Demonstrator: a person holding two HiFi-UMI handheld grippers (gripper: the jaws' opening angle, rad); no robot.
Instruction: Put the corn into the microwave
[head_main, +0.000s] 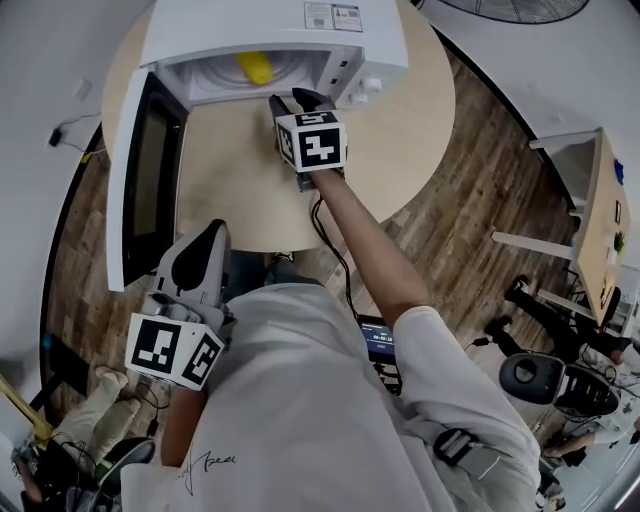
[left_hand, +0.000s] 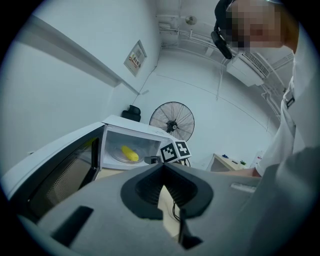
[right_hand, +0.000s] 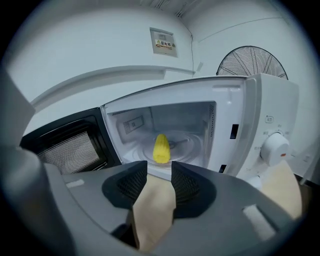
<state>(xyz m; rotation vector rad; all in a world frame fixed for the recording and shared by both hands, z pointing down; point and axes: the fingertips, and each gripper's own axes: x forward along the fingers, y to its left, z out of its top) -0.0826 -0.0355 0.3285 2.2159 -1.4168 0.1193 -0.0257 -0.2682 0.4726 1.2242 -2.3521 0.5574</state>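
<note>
Looks like the main job is pretty much done here: the right gripper has nothing in it, and the corn is lying straight ahead of its jaws, inside the microwave on the glass turntable, clear of the pads and not touching them. The right jaws are released and sit partway apart. All you see through the gap is bare desk, so they're not holding or touching anything, just parked right in front of the oven opening. The left gripper is hanging back well short of the microwave, down near the person's body. Its jaws look clenched, tips meeting, with nothing pinched between them. From there the corn is a good way ahead and a bit to the left, visible as a yellow lump in the cavity. Going outward, the microwave door is swung wide open, off to the left of the right jaws and just ahead of the left ones. So if anything's left, I'd guess it's only getting the right gripper out of the way and maybe shutting that door, and the left gripper looks better placed for that. The corn itself seems settled, lying on its side.
</note>
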